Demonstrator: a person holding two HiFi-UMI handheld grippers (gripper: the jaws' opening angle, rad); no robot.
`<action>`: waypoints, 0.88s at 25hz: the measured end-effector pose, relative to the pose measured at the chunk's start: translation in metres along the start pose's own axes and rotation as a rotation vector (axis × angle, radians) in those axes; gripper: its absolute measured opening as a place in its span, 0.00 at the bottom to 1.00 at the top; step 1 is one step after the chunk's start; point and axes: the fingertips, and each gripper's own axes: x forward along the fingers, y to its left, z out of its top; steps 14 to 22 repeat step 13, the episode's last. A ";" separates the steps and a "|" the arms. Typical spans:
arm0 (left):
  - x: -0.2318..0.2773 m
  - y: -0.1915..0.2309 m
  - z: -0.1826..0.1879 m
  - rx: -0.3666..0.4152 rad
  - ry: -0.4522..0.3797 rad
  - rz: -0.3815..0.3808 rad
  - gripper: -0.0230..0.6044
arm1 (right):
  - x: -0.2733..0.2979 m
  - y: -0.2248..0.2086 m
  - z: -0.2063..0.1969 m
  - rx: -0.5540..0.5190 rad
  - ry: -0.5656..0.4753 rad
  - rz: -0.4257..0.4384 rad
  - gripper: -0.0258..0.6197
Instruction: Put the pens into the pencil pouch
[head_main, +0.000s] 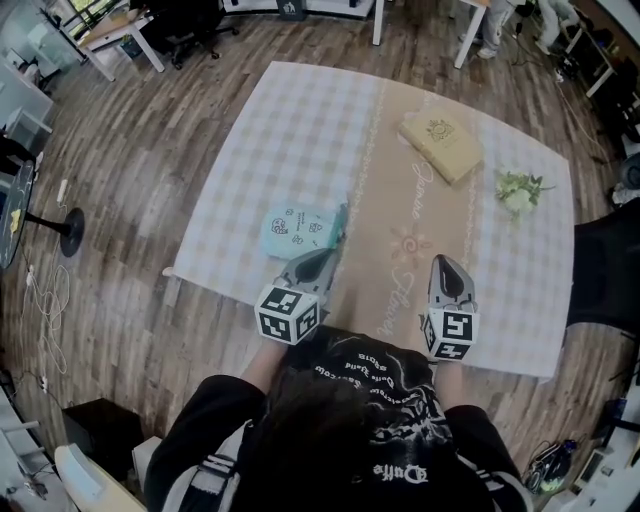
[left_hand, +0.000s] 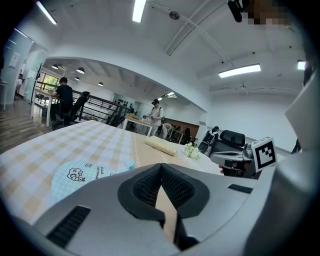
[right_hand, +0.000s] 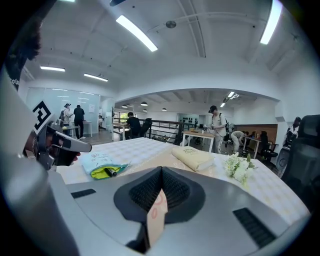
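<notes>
On the cloth-covered surface (head_main: 300, 120), left of centre: light-blue pencil pouch (head_main: 298, 232), mouth gaping toward three o'clock, a dark pen (right_hand: 111, 171) showing inside against yellow lining. Just at its five o'clock, left gripper (head_main: 328, 256), shut tight on nothing. Further toward three o'clock, right gripper (head_main: 445, 265), likewise pinched closed and empty. Far side: cream book (head_main: 441, 147) at one o'clock, white flowers (head_main: 519, 190) at two.

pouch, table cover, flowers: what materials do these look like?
Pencil pouch: soft matte fabric, pale blue with print, yellow-green lining at the open mouth; it lies slumped.
Table cover: matte checked cloth, no sheen.
Flowers: white blooms, green leaves; real or artificial, cannot tell.
</notes>
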 end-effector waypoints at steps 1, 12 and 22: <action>0.000 0.000 0.000 0.004 0.000 0.001 0.07 | 0.001 0.002 0.001 -0.005 -0.002 0.004 0.05; -0.002 0.000 0.015 -0.021 -0.053 -0.009 0.07 | 0.002 0.015 -0.001 -0.054 0.019 0.067 0.05; -0.001 0.001 0.015 -0.011 -0.052 -0.003 0.07 | 0.002 0.015 -0.002 -0.060 0.021 0.068 0.05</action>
